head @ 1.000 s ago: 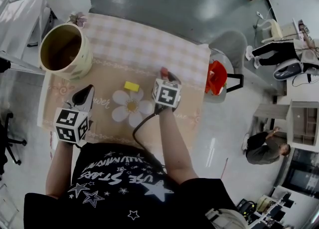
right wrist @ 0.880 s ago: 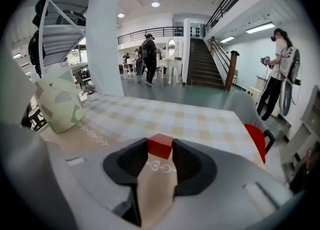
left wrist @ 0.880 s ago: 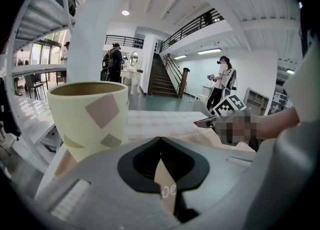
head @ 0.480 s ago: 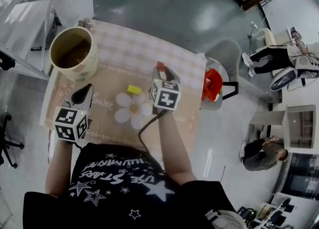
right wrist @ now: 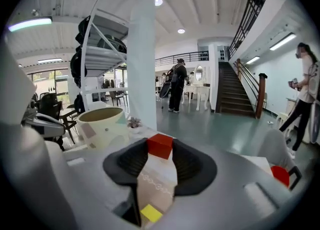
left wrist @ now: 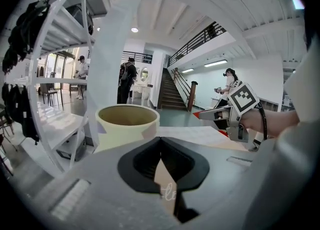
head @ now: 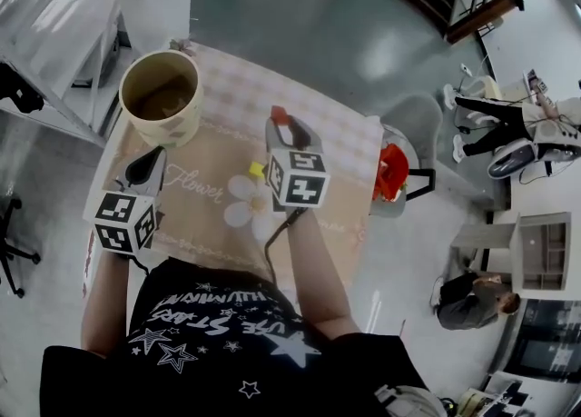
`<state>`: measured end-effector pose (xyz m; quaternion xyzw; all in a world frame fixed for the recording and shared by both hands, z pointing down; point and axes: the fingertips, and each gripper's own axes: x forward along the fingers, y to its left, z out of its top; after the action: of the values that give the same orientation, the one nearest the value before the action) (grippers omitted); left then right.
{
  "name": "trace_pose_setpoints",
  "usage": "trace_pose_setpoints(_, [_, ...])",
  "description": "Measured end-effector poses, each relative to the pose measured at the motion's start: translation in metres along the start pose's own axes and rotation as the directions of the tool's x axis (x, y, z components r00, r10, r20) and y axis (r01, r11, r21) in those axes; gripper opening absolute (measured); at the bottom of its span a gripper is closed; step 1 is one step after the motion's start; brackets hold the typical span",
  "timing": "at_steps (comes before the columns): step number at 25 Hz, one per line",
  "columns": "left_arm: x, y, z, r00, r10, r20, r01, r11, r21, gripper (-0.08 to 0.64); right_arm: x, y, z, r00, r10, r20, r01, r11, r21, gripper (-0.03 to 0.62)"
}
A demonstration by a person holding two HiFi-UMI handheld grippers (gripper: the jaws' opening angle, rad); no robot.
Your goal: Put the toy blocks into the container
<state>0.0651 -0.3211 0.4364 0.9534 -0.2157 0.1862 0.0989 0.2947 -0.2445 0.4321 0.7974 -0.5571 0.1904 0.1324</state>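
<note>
My right gripper [head: 280, 121] is shut on a red block [head: 277, 117] and holds it above the table, to the right of the cream container [head: 160, 124]. In the right gripper view the red block [right wrist: 160, 144] sits pinched at the jaw tips of my right gripper [right wrist: 160, 147], with the container [right wrist: 100, 122] ahead on the left. A yellow block [head: 257, 170] lies on the cloth by the printed daisy; the yellow block [right wrist: 151, 214] also shows far below the jaws. My left gripper [head: 149, 163] hovers shut and empty in front of the container [left wrist: 127, 124]; its tips meet in the left gripper [left wrist: 160, 141] view.
The table [head: 204, 211] carries a flower-print cloth. A small potted plant [head: 179, 45] stands at its far corner behind the container. A grey chair with a red bag [head: 392, 168] is off the right edge. White shelving [head: 64, 34] stands to the left.
My right gripper has risen off the table with the red block and moved left toward the container. My left gripper has lifted a little and edged toward the container too.
</note>
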Motion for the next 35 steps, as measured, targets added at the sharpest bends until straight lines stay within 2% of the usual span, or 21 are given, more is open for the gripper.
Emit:
trace_pose_setpoints(5, [-0.013,0.031,0.008,0.999,0.042,0.022,-0.041,0.999,-0.012,0.009,0.007,0.048,0.033,0.995,0.092,0.044,-0.09,0.994,-0.055,0.153])
trace_pose_setpoints(11, [-0.021,0.055,0.009,0.997,0.057,0.044,-0.056,0.998,-0.025,0.009,0.022,0.099,0.056,0.982,0.179,0.068,-0.172,0.98,-0.102,0.153])
trace_pose_setpoints(19, [-0.03,0.091,0.0,0.995,0.082,0.049,-0.079,0.995,-0.052,0.009,0.047,0.167,0.068,0.954,0.294,0.051,-0.28,0.942,-0.187,0.153])
trace_pose_setpoints(30, [-0.035,0.128,-0.012,0.996,0.089,0.029,-0.086,0.993,-0.084,0.009,0.081,0.214,0.057,0.94,0.341,-0.023,-0.337,0.917,-0.214,0.155])
trace_pose_setpoints(35, [-0.034,0.141,-0.019,0.996,0.086,0.025,-0.083,0.992,-0.098,0.009,0.091,0.218,0.055,0.951,0.306,-0.045,-0.307,0.921,-0.241,0.155])
